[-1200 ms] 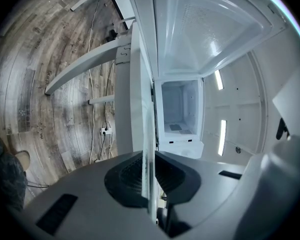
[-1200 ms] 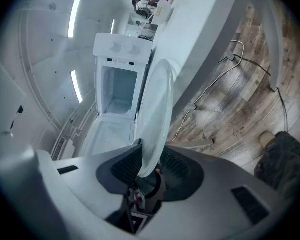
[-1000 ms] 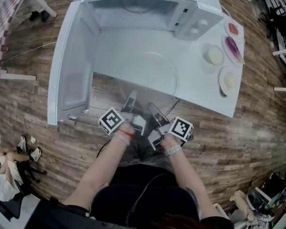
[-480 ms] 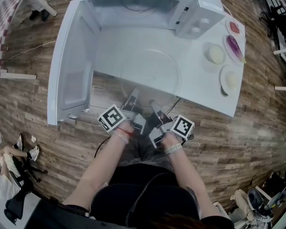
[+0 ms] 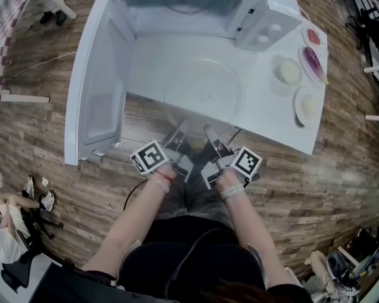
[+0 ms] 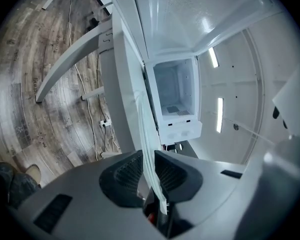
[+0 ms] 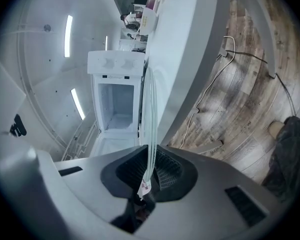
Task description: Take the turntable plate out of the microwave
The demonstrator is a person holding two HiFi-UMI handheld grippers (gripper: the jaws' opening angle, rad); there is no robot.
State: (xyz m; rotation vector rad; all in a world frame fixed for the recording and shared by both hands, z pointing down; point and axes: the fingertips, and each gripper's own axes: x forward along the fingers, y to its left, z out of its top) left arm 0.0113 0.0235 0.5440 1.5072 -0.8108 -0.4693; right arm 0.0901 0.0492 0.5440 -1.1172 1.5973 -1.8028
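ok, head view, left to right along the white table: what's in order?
open white microwave door → round clear glass turntable plate → small round cream dish → oval purple-centred white plate

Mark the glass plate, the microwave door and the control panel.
glass plate (image 5: 205,88), head view, on its clear centre.
door (image 5: 98,103), head view, on the inner window panel of the open door.
control panel (image 5: 260,25), head view, on its white face beside the knobs.

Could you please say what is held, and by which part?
The turntable plate, by its near rim: the right tool has just been closing on it, the left tool opening around it.
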